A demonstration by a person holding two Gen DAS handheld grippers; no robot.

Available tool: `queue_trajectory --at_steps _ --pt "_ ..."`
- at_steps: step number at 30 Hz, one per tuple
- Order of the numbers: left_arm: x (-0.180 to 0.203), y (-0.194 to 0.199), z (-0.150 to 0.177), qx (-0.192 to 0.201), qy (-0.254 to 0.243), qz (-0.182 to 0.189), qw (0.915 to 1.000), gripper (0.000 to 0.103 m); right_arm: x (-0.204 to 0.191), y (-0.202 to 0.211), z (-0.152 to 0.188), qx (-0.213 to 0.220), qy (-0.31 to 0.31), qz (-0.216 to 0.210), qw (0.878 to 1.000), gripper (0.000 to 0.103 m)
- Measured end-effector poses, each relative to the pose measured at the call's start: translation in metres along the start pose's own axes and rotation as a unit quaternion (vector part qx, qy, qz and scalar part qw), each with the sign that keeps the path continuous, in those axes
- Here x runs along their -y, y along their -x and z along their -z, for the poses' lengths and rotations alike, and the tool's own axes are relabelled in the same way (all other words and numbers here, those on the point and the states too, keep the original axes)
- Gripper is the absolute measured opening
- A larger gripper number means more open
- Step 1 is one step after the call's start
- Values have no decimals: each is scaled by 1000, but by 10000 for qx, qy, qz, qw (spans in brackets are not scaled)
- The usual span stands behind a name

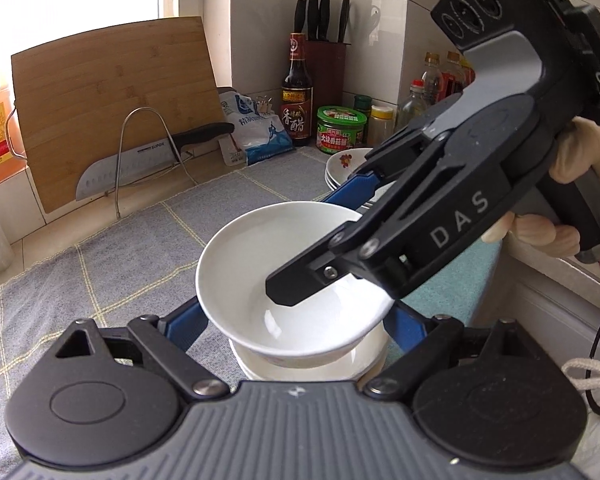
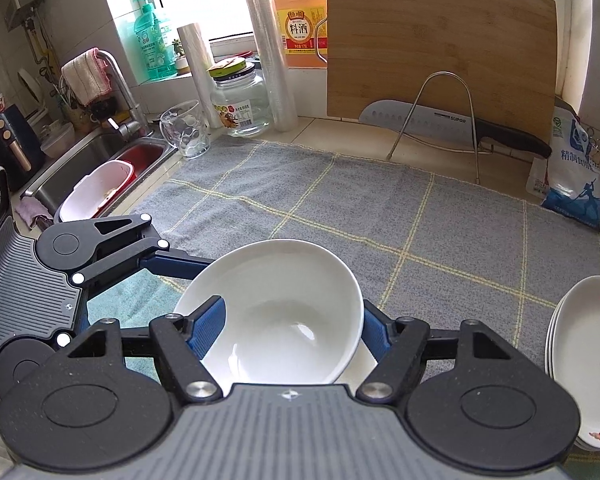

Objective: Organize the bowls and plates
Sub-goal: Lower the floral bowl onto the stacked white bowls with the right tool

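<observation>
A plain white bowl [image 1: 260, 248] hangs tilted over the grey checked cloth [image 1: 120, 280]. My right gripper [image 1: 300, 246] is shut on its rim. One finger [image 1: 296, 284] lies inside the bowl and the blue one [image 1: 356, 186] is outside. In the right wrist view that gripper [image 2: 292, 308] clamps the same bowl [image 2: 284, 280]. Directly under the bowl sits a white dish stack [image 1: 300, 366], also visible as a sliver [image 2: 358, 364]. My left gripper [image 1: 296, 312] is open, its blue fingers [image 1: 186, 322] spread on both sides of that stack. Its tips are hidden. A stack of flowered plates [image 2: 580, 360] lies to the right.
A bamboo cutting board [image 2: 440, 48] and a knife [image 2: 440, 122] in a wire rack stand at the back. Sauce bottles and a knife block [image 1: 324, 48] fill the corner. A sink [image 2: 100, 160] holding a white basin, a glass cup [image 2: 184, 132] and a jar [image 2: 240, 100] are on the left.
</observation>
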State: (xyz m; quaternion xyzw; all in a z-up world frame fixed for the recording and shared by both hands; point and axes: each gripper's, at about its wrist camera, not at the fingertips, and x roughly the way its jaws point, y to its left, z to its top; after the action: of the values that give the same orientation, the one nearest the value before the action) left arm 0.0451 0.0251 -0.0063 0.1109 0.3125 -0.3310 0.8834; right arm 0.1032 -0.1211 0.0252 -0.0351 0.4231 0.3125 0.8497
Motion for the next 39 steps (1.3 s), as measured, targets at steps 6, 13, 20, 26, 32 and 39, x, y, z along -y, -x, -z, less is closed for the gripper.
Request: queue_trajectory --at_steps 6,13,20,26,32,39 --pt "1 -9 3 -136 32 27 9999 93 7 -6 7 -56 -129 -50 9999 76" --pt "3 -13 4 -208 6 28 9998 93 9 -11 13 -88 -93 -41 9999 76" --pt "4 -13 7 -194 -28 44 9998 93 9 -11 19 -76 -71 -51 9999 76" --pt "4 -15 8 -232 37 87 9997 93 9 -12 20 -83 -103 -49 9999 76" --pt "4 -16 8 -228 27 95 9997 93 10 -15 22 -76 -84 -3 9999 76" --pt "4 -15 9 -247 15 99 9996 95 7 -16 24 -59 -30 23 10000 77"
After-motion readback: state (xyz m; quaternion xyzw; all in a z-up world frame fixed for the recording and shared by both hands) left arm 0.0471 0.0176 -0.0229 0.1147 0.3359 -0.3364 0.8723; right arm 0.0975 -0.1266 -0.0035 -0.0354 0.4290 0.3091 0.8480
